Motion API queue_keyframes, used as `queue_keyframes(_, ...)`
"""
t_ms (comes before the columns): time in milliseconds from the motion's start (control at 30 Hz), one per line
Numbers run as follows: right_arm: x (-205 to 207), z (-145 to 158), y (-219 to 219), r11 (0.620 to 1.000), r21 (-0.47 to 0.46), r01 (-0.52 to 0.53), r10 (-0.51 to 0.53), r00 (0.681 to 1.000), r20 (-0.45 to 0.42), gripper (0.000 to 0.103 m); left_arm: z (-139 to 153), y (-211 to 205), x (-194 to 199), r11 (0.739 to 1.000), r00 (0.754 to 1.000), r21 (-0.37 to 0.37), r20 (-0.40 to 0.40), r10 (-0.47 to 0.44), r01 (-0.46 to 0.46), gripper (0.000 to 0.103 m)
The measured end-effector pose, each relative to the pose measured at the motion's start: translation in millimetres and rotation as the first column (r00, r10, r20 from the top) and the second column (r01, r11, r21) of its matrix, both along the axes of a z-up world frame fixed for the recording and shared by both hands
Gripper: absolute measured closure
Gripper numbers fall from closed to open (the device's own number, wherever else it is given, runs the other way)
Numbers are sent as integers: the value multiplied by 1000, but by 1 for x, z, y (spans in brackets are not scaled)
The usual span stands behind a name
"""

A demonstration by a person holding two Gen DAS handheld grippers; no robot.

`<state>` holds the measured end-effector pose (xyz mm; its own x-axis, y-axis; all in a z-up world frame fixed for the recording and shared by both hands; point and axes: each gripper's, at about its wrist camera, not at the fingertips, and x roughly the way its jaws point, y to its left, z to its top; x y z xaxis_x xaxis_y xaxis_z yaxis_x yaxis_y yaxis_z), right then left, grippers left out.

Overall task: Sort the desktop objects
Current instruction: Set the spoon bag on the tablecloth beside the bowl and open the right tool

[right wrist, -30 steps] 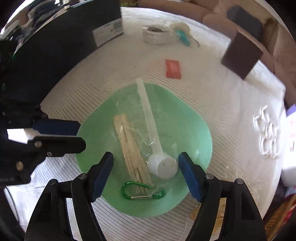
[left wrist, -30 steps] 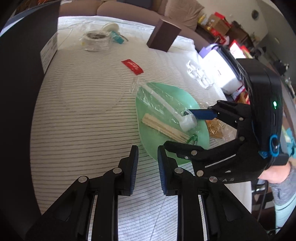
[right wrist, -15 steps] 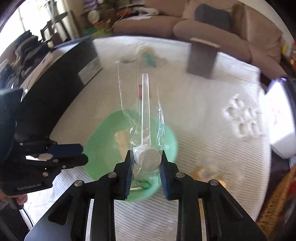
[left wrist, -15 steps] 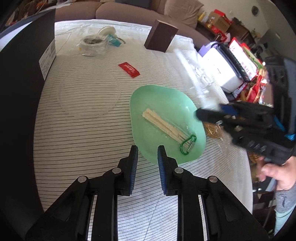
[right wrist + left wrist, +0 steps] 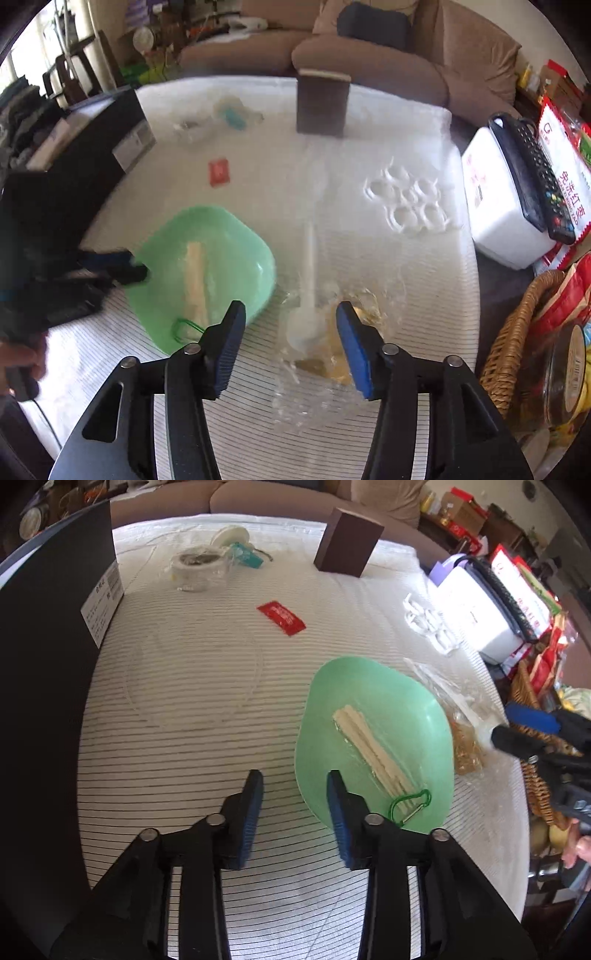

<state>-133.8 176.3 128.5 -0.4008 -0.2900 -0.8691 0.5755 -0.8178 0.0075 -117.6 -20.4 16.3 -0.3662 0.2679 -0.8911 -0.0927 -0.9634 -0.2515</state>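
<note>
Two hand-held grippers are in view, neither holding anything. Left wrist view: the left hand-held gripper (image 5: pixel 295 805) hovers low over the striped tabletop (image 5: pixel 184 738) with its jaws parted and empty; the green plate (image 5: pixel 373 738) lies at 1 o'clock, just beside the right fingertip, carrying the wooden sticks (image 5: pixel 373 751) and a green carabiner (image 5: pixel 410 806). The sticks' long axis runs from 11 to 5 o'clock. The right hand-held gripper (image 5: pixel 517 727) sits at 3 o'clock, past the plate's far rim. Right wrist view: the right hand-held gripper (image 5: pixel 291 343) is spread wide, empty, pitched down at the tabletop. The bagged white scoop (image 5: pixel 308 295) lies directly between its fingers, bowl nearest, handle pointing to 12 o'clock, apparently partly on a bag of yellowish items (image 5: pixel 343 354). The plate lies at 10 o'clock. Judgement: the right arm is nearer the scoop; the left is nearer the plate's contents.
</note>
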Motion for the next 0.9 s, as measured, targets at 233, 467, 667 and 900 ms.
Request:
queue_keyframes(233, 7, -30, -35, 1000, 11, -17, 15, 992, 125, 49, -7, -3, -2, 999, 999, 33, 26, 27, -28, 97)
queue_keyframes(467, 26, -34, -28, 984, -178, 7, 23, 986, 166, 48, -6, -17, 10, 998, 998, 31, 32, 52, -53, 97)
queue_keyframes(667, 59, -40, -65, 973, -113, -202, 217, 965, 146, 54, -5, -21, 16, 998, 997, 39, 44, 56, -58, 97)
queue_keyframes(900, 77, -64, -90, 939, 117, -324, 311, 944, 112, 85, -4, -20, 18, 998, 998, 39, 44, 46, -48, 97)
